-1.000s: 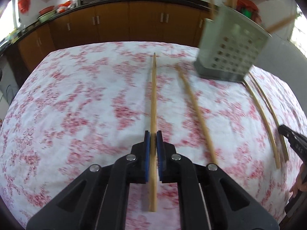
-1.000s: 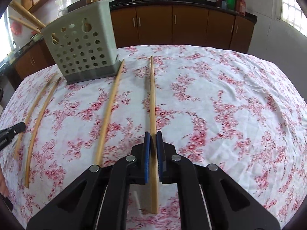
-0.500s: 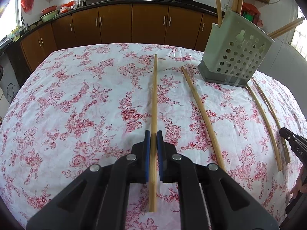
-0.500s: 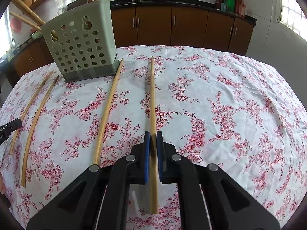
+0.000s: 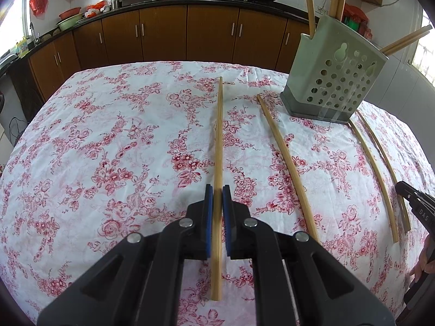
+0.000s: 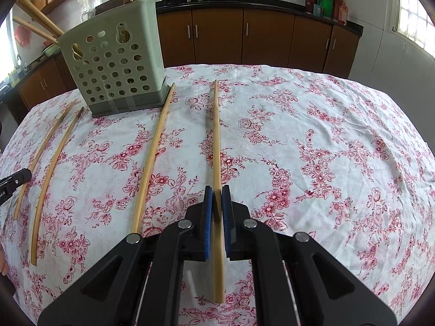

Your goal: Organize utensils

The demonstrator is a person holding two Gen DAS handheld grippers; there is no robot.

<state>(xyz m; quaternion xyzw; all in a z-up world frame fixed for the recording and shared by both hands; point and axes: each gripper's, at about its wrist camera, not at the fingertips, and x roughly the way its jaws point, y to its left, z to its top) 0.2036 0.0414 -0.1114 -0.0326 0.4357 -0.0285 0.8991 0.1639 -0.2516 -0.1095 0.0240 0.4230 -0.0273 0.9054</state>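
Both grippers are shut on chopsticks above a floral tablecloth. My left gripper (image 5: 217, 199) pinches one wooden chopstick (image 5: 218, 141) between its blue pads, and the stick points straight ahead. My right gripper (image 6: 216, 199) grips another chopstick (image 6: 215, 135) the same way. The pale green perforated utensil holder (image 5: 335, 81) (image 6: 114, 68) stands at the back between them, with several chopsticks upright in it. Two loose chopsticks (image 5: 285, 160) (image 5: 373, 168) lie on the cloth. The right gripper's tip (image 5: 416, 203) shows at the left view's right edge, and the left gripper's tip (image 6: 15, 180) at the right view's left edge.
The tablecloth (image 5: 95, 149) covers a rounded table. Brown kitchen cabinets (image 6: 266, 40) under a dark counter with woks stand behind it. In the right wrist view the loose chopsticks (image 6: 151, 157) (image 6: 55, 165) lie left of the held one. A person's fingers (image 5: 424, 266) show low at the right edge.
The left wrist view was blurred a second ago and is now steady. Both grippers still grip their chopsticks, and nothing on the table has moved.
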